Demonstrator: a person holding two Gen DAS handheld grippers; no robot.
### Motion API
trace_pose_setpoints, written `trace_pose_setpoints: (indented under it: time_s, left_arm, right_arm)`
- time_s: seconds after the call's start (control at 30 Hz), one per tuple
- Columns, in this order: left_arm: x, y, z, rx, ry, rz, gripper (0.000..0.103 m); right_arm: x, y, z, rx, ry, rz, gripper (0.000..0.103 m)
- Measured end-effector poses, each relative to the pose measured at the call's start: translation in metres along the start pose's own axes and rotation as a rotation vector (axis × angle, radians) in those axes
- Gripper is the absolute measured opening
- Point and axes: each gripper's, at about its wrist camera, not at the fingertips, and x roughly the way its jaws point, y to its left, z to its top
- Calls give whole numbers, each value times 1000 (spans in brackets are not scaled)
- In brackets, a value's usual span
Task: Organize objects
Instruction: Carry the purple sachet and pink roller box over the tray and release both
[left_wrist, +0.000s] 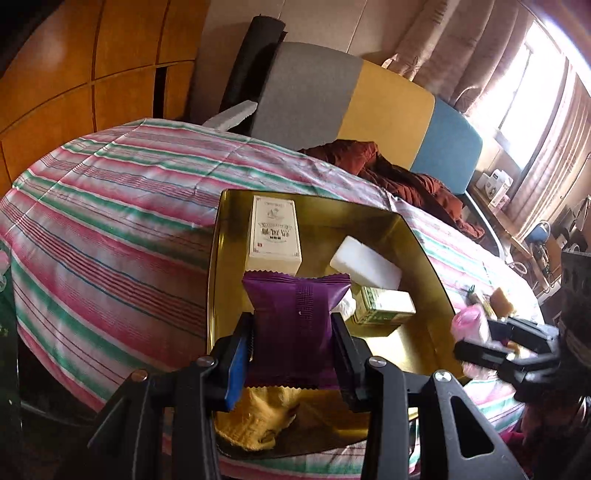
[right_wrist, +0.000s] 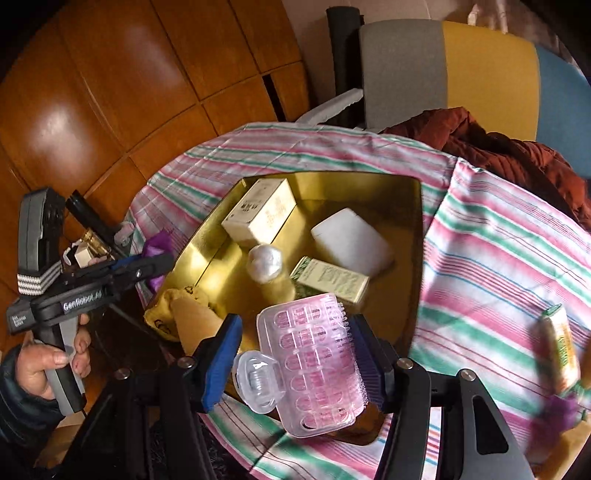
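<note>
A gold tray (left_wrist: 218, 258) (right_wrist: 406, 258) lies on the striped cloth. In it are a cream box (left_wrist: 273, 232) (right_wrist: 258, 214), a white block (left_wrist: 365, 266) (right_wrist: 351, 240), a green box (left_wrist: 384, 306) (right_wrist: 332, 278), a white ball (right_wrist: 265, 263) and a yellow cloth (left_wrist: 258, 421) (right_wrist: 166, 314). My left gripper (left_wrist: 293, 350) is shut on a purple packet (left_wrist: 295, 321) over the tray's near edge. My right gripper (right_wrist: 299, 365) is shut on a pink plastic brush (right_wrist: 314, 365) above the tray's near side; it shows in the left wrist view (left_wrist: 495, 343).
A tube in a green and yellow wrapper (right_wrist: 559, 347) and a purple item (right_wrist: 561, 410) lie on the cloth right of the tray. A rust-red jacket (left_wrist: 402, 177) lies by a grey, yellow and blue headboard (left_wrist: 384, 103). Wooden cabinets (left_wrist: 74, 74) stand at left.
</note>
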Motion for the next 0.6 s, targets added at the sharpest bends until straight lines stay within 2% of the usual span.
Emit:
trace_pose_setpoints:
  time_s: [0.2, 0.3, 0.37, 0.4, 0.5, 0.6]
  left_arm:
    - [5, -1, 1, 17, 12, 37, 41]
    - [4, -1, 0, 11, 11, 47, 46]
    - [2, -1, -2, 2, 6, 52, 47]
    - [0, -1, -2, -1, 1, 60, 48]
    - [-7, -4, -2, 9, -17, 79, 48]
    - [-16, -10, -2, 31, -55, 130, 49]
  right_arm:
    - [9, 7, 0, -4, 18, -15, 61]
    - [13, 7, 1, 7, 19, -23, 62]
    - [15, 8, 1, 18, 11, -34, 72]
    - [16, 8, 0, 18, 12, -31, 81]
    - [17, 12, -1, 13, 12, -28, 83]
    - [14, 13, -3, 27, 1, -37, 90]
